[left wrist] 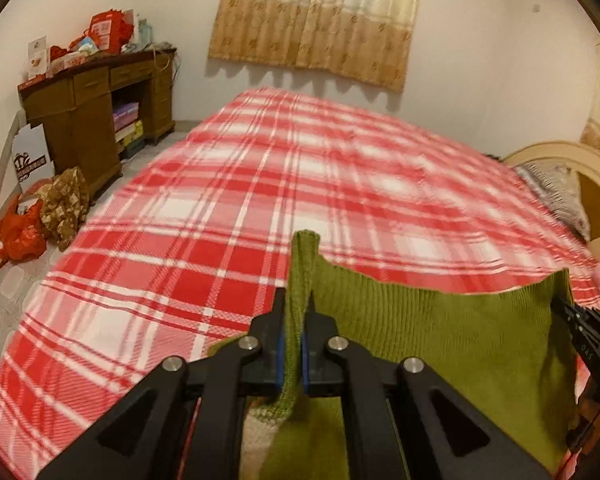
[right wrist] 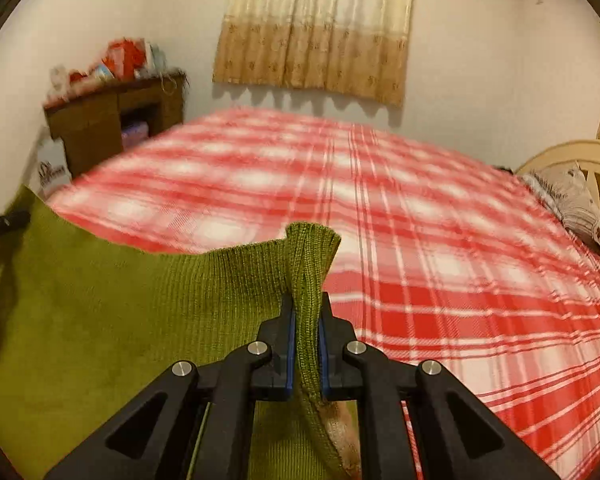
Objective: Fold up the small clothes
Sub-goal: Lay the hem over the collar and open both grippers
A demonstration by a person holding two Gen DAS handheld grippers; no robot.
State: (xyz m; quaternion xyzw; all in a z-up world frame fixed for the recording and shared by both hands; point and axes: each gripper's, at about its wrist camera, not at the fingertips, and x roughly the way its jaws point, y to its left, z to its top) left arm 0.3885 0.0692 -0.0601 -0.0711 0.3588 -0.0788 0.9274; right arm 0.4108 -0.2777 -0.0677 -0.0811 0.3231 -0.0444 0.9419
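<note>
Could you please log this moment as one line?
left gripper: shut on green sweater | right gripper: shut on sweater | sweater: held over bed

garment (left wrist: 440,344): olive green ribbed knit | bedspread (left wrist: 260,184): red, pink and white plaid | curtain (left wrist: 316,20): cream above, tan floral band below | desk (left wrist: 84,112): dark brown | gripper pads (right wrist: 290,356): blue on black
</note>
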